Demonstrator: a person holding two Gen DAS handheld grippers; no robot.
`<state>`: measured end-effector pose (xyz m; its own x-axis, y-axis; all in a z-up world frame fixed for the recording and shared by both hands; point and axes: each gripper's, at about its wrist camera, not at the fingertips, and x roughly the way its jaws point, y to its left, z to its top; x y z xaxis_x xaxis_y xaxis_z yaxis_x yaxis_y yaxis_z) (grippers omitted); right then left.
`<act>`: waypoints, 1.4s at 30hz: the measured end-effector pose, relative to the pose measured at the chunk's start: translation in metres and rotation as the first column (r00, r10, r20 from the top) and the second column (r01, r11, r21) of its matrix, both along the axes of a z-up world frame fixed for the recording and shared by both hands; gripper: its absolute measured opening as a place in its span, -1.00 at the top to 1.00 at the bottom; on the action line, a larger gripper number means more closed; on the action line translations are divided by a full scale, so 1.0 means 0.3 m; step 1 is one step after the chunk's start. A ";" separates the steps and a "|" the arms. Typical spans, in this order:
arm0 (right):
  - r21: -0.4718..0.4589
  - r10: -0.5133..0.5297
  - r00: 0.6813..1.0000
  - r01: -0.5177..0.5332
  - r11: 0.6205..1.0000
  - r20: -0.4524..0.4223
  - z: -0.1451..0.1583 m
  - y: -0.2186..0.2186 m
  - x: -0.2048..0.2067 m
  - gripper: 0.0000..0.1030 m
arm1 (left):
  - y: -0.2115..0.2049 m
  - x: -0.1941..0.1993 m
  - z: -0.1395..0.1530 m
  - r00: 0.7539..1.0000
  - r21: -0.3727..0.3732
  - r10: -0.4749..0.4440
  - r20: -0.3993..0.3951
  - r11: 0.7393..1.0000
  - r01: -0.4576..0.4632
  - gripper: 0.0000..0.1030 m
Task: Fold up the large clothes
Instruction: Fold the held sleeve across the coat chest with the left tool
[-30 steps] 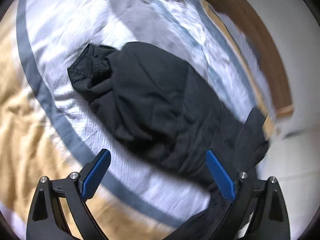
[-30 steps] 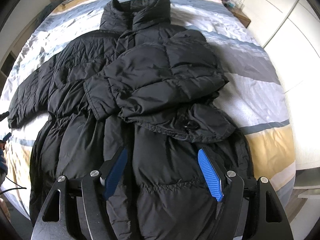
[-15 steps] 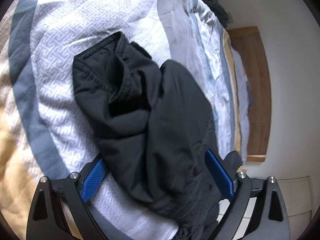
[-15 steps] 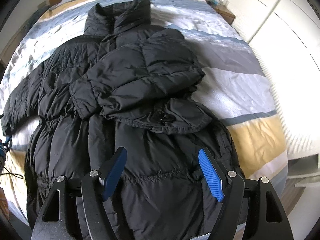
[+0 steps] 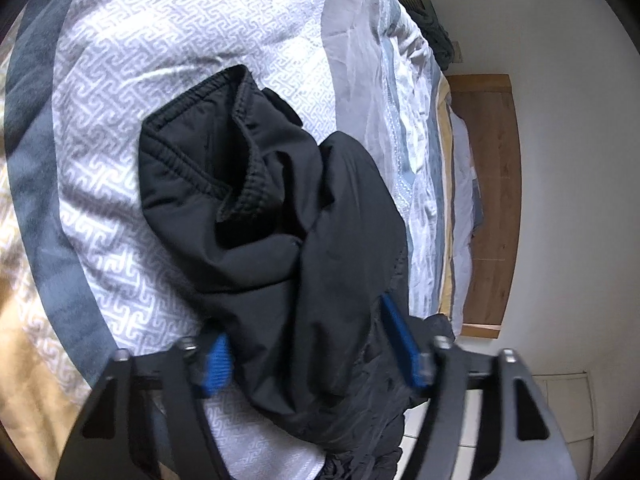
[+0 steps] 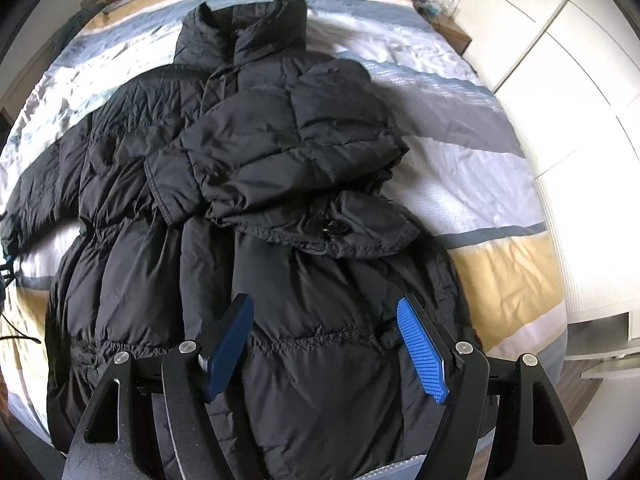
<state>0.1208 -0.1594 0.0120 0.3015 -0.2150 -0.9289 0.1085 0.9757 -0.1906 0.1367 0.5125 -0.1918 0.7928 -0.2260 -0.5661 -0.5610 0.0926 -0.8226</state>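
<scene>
While spread flat on striped bed [image 6: 500, 168], black puffer jacket [image 6: 248, 240], right sleeve [image 6: 288, 148] folded across chest. Left sleeve [image 5: 280, 216] between left gripper [image 5: 308, 348] jaws, apart, cuff toward 11 o'clock. Right gripper [image 6: 324, 344] jaws apart above hem.

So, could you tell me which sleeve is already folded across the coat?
The right-hand sleeve; it lies over the chest, while the left sleeve stretches out flat on the bed.
</scene>
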 end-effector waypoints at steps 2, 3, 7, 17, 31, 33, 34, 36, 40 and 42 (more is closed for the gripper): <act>-0.006 -0.006 1.000 0.006 1.000 0.001 0.011 -0.009 -0.006 -0.42 | 0.003 -0.006 -0.002 1.000 -0.004 0.003 -0.010 1.000 -0.003 0.28; -0.011 -0.006 1.000 0.006 1.000 0.000 0.020 -0.013 -0.011 -0.42 | 0.004 -0.007 -0.003 1.000 -0.009 0.007 -0.011 1.000 -0.007 0.34; -0.016 -0.018 0.999 0.018 1.000 0.037 0.068 -0.036 -0.033 -0.43 | 0.004 -0.002 0.033 1.000 -0.003 0.008 0.008 1.000 -0.008 0.58; -0.010 -0.039 0.998 0.039 0.999 0.048 0.064 -0.093 -0.073 -0.42 | -0.021 0.054 0.191 0.997 0.065 -0.040 0.068 0.997 0.035 0.70; 0.105 -0.127 0.983 0.113 0.988 0.132 0.018 -0.296 -0.030 -0.43 | -0.297 0.180 0.580 0.963 0.262 -0.240 0.120 0.944 0.202 0.74; 0.100 -0.130 0.982 0.117 0.988 0.134 0.002 -0.340 -0.017 -0.43 | -0.375 0.208 0.635 0.952 0.285 -0.280 0.122 0.929 0.237 0.74; 0.094 -0.128 0.983 0.115 0.989 0.135 -0.005 -0.360 -0.010 -0.43 | -0.429 0.227 0.669 0.943 0.309 -0.311 0.120 0.914 0.262 0.74; 0.090 -0.124 0.982 0.112 0.990 0.142 -0.019 -0.404 0.002 -0.43 | -0.519 0.249 0.711 0.928 0.343 -0.356 0.114 0.890 0.299 0.74; 0.098 -0.124 0.983 0.111 0.989 0.136 -0.038 -0.473 0.010 -0.43 | -0.751 0.303 0.757 0.887 0.371 -0.452 0.096 0.843 0.389 0.74; 0.091 -0.111 0.984 0.099 0.991 0.139 -0.041 -0.505 0.013 -0.43 | -0.866 0.325 0.767 0.866 0.373 -0.493 0.085 0.822 0.431 0.74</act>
